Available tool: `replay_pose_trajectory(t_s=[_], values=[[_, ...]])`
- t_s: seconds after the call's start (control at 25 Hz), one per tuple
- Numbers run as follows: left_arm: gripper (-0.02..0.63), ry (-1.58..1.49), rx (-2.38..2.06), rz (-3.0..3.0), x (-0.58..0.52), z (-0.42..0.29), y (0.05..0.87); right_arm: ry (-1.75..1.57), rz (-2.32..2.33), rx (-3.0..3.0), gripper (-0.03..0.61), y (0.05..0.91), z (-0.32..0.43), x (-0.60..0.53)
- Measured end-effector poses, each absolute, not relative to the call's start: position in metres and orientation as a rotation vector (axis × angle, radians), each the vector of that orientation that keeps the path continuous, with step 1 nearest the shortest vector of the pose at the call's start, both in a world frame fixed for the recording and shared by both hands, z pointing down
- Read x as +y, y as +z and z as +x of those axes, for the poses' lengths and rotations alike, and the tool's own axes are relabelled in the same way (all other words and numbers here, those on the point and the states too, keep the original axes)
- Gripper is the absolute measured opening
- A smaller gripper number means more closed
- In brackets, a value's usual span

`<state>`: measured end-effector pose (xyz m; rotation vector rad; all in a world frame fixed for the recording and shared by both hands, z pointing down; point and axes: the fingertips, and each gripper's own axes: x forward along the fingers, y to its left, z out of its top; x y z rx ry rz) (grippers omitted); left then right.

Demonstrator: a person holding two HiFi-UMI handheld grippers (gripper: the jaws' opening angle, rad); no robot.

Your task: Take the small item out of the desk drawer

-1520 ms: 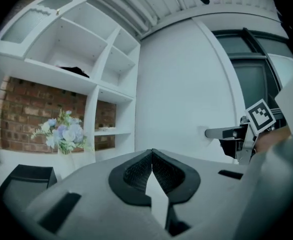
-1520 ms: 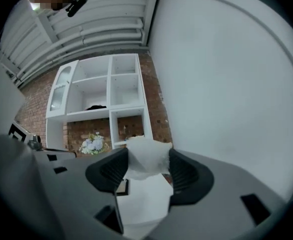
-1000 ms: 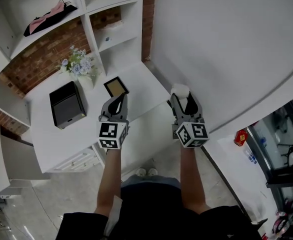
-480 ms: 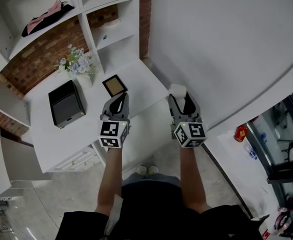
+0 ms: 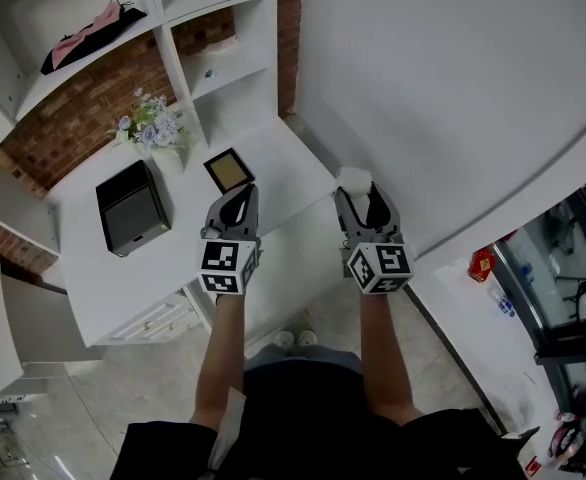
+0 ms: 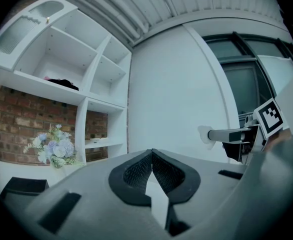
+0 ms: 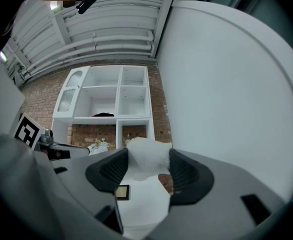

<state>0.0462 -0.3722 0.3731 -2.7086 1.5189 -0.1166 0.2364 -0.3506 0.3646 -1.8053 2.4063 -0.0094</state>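
A small white fluffy item sits between the pads of my right gripper, which is shut on it and held in the air to the right of the white desk. The same item fills the gap between the jaws in the right gripper view. My left gripper hovers over the desk's front right corner, shut with nothing in it. The desk's drawer fronts look closed.
On the desk stand a black box, a small framed picture and a vase of flowers. White shelves rise behind, with a pink and black item on one. A white wall is at the right.
The right gripper with the white item has drifted slightly to the left. The left gripper has hardly moved.
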Motion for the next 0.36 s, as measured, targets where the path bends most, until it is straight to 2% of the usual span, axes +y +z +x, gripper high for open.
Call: replay_pose_trajectory(t_s=[0.36], values=[[0.009, -0.126, 1.560, -2.697, -0.3777, 0.0362, 0.3767, -0.016, -1.802, 2.417, 0.252, 0.3670, 0.2313, -0.3545]])
